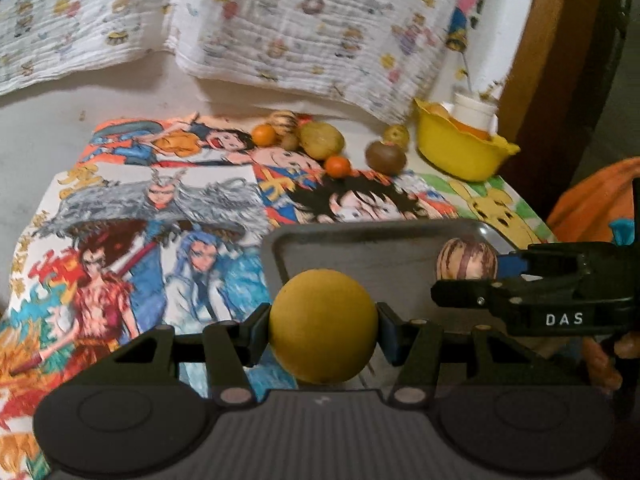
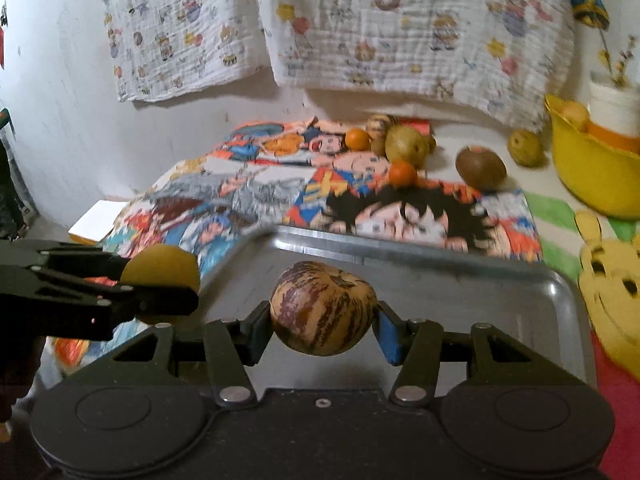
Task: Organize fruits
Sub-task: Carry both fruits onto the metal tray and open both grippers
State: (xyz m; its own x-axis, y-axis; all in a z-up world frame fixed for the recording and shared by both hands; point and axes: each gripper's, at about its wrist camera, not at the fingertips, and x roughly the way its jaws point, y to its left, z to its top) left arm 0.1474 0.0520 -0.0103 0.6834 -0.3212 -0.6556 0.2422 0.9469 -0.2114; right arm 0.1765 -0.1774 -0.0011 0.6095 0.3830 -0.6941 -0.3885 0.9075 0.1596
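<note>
On the left, the left gripper (image 1: 323, 326) has its fingers clamped on one round yellow fruit (image 1: 323, 326), held above the near left corner of the single metal tray (image 1: 360, 254). To its right the right gripper (image 2: 323, 312) grips one brown-striped fruit (image 2: 323, 307) over the tray's middle. The tray lies on a cartoon-printed cloth (image 1: 160, 220) and is bare inside. Far beyond it the loose fruit sits in a row: two small oranges (image 2: 357, 139) (image 2: 402, 174), one striped fruit (image 2: 380, 122) at the back of the cluster, one large yellow-green fruit (image 2: 406, 145), then, apart to the right, one brown fruit (image 2: 481, 168) and one smaller yellow-green fruit (image 2: 526, 147) (a smaller brownish piece or two hide in the cluster, too blurred to count). Far right stands one yellow bowl (image 2: 592, 176) holding a white cup (image 2: 614, 108) and at least one orange piece.
</note>
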